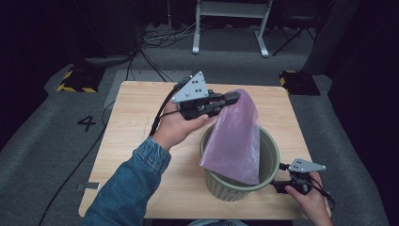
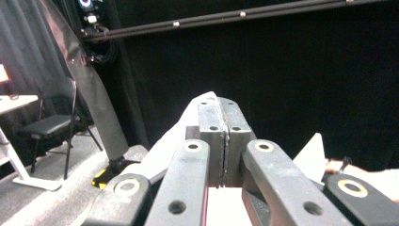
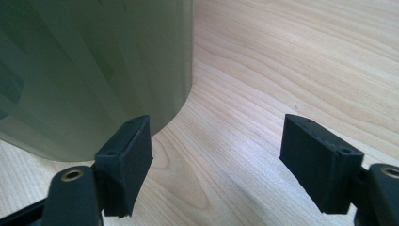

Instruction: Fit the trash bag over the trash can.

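Left gripper point(image 1: 234, 98) is clamping the top corner of one pink plastic bag point(image 1: 235, 136), which is hanging down into one olive bin point(image 1: 270, 141) standing near the counter's point(image 1: 141, 117) front right corner. Right gripper point(image 1: 277, 184) is sitting released just beside the bin's wall at the front right edge, its jaws gaping over bare wood. One number, "4", is showing on the floor point(image 1: 56, 141) left of the counter.

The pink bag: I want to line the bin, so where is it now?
In the high view the pink bag hangs mid-table from the shut left gripper, its bottom inside the green bin.
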`<state>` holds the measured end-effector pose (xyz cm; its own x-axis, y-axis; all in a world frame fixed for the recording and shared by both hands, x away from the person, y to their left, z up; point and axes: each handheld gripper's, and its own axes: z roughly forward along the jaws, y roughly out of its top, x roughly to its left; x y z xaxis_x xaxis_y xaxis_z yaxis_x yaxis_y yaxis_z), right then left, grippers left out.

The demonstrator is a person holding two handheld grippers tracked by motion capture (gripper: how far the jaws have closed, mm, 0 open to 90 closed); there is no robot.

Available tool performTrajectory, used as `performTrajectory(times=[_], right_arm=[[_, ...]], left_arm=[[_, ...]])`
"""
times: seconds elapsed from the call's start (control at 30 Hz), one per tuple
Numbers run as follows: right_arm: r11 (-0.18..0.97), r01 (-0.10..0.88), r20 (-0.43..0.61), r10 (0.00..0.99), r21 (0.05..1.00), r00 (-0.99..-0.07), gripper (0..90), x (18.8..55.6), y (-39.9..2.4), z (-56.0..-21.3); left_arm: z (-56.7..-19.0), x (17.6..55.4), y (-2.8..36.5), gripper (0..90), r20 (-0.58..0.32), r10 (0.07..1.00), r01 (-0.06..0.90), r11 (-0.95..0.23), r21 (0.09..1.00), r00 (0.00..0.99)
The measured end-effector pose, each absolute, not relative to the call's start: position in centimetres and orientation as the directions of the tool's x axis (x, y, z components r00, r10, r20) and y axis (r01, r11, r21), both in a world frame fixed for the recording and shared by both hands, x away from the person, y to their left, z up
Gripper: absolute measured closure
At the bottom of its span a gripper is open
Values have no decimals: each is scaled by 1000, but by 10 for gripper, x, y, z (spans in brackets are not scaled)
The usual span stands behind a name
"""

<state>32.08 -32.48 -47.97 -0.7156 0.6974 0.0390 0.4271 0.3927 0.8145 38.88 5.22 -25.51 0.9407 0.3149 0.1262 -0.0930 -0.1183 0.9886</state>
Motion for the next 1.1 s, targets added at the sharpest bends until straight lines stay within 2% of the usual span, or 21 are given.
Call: performTrajectory(times=[0.5, 0.77, 1.1], right_arm=[[373, 426, 45, 707, 824, -706, 262, 318, -331, -474], [371, 428, 44, 711, 824, -702, 262, 317, -333, -474], [366, 419, 40, 712, 831, -702, 262, 317, -336, -469]], left_arm=[[-313, 371, 46, 889, 77, 237, -32, -189, 981, 968], [-327, 360, 41, 888, 88, 202, -26, -290, 957, 975], [-342, 357, 45, 886, 13, 212, 61, -337, 940, 977]])
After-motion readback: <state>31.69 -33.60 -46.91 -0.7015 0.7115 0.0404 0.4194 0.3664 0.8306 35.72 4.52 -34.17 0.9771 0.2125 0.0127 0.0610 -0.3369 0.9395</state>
